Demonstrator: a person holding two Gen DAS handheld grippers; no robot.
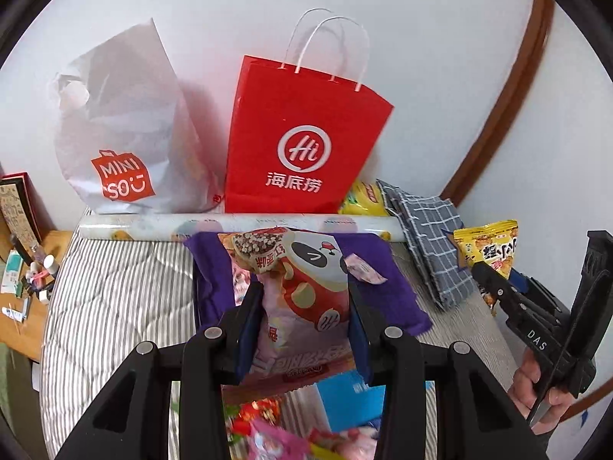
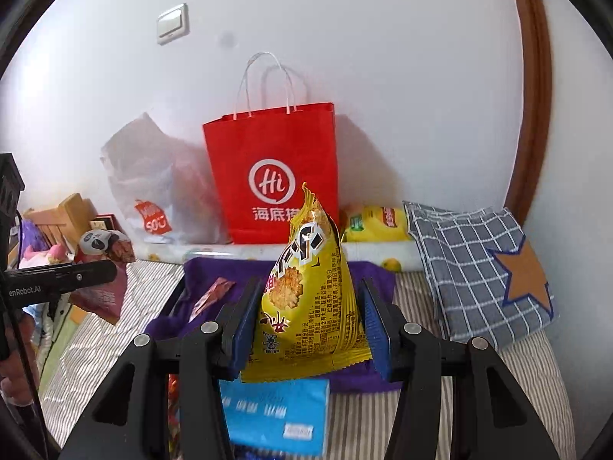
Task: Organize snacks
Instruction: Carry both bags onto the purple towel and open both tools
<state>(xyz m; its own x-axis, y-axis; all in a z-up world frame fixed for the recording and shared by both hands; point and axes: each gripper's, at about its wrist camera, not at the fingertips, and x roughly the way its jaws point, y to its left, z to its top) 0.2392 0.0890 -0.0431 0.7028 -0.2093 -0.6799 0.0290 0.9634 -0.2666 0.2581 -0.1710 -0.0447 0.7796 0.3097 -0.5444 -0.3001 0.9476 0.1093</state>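
My left gripper is shut on a pink and red panda snack bag, held above a purple cloth-lined box. My right gripper is shut on a yellow snack bag, lifted over the same purple box. In the left wrist view the right gripper shows at the right edge with that yellow bag. In the right wrist view the left gripper shows at the left with the panda bag. A small pink wrapper lies on the purple cloth.
A red paper bag and a white plastic bag lean on the wall behind a rolled mat. A checked pillow, a yellow pack, a blue box and loose sweets lie on the striped bed. A cluttered desk stands left.
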